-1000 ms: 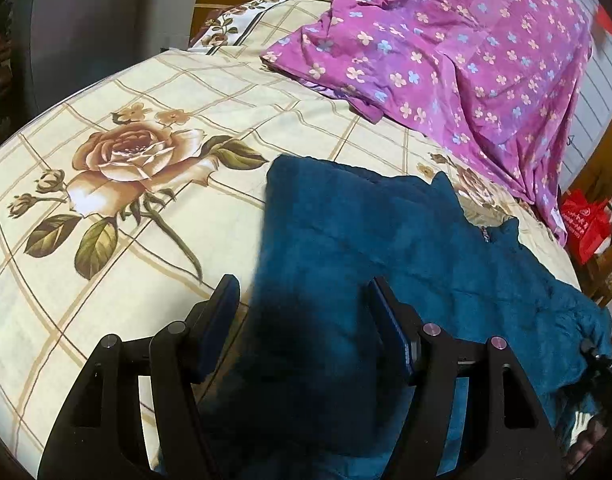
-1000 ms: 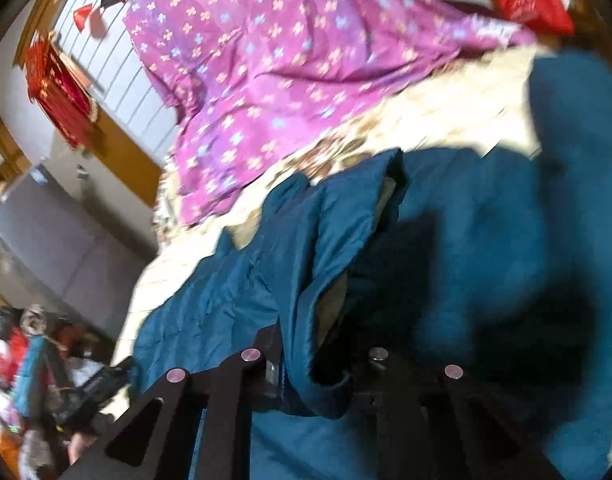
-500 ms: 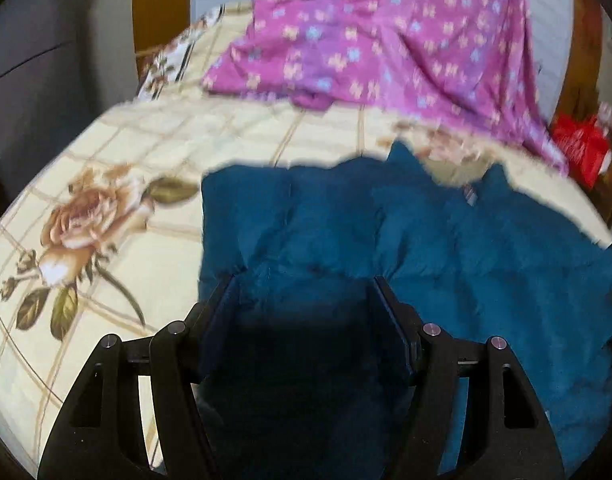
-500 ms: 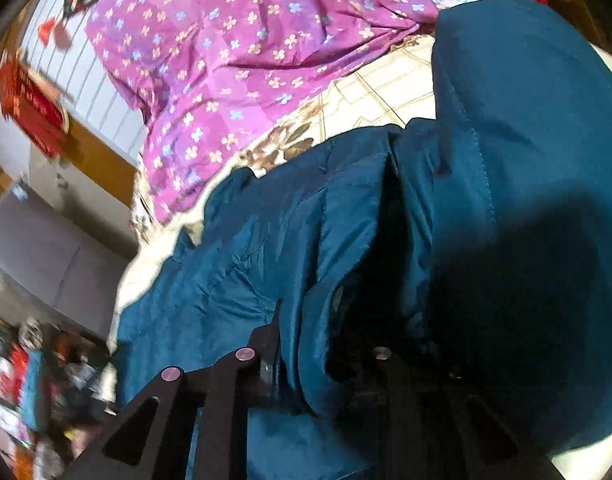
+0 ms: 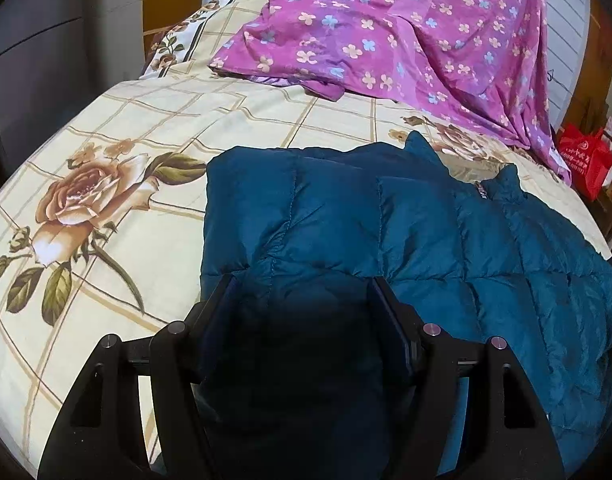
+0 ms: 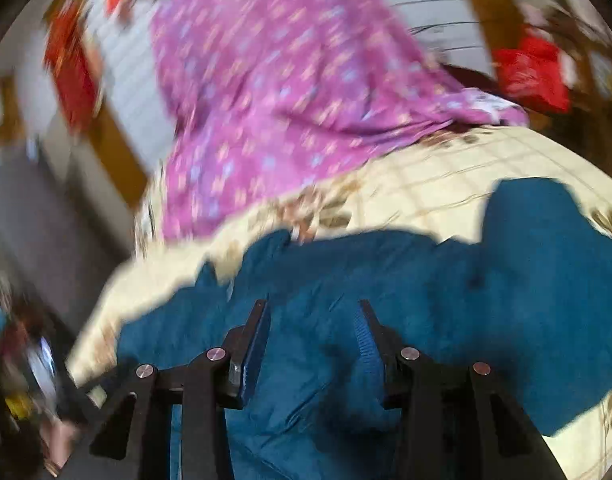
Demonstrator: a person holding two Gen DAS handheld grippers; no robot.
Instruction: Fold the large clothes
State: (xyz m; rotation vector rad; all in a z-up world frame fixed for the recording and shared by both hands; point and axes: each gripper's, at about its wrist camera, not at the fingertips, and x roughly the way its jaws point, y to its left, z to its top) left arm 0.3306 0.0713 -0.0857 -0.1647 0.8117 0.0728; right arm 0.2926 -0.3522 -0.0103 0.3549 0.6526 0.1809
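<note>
Between the wide left tongs (image 5: 301, 280), shadow-darkened quilted teal jacket (image 5: 426, 232), unpinched; right tongs (image 6: 312, 308) opening, view blurred.

Bed (image 5: 153, 216) under a cream checked sheet printed with roses, purple flowered cover (image 5: 406, 28) heaped at its far end, grey cabinet (image 5: 33, 64) to the left, white panelled wall (image 5: 562, 56) with wooden trim, red bag (image 5: 584, 158) beside the bed, daylight

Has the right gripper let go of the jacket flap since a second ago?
Yes. The right gripper has released it and its jaws are opening; the teal jacket now lies flatter against the floral bedsheet.
</note>
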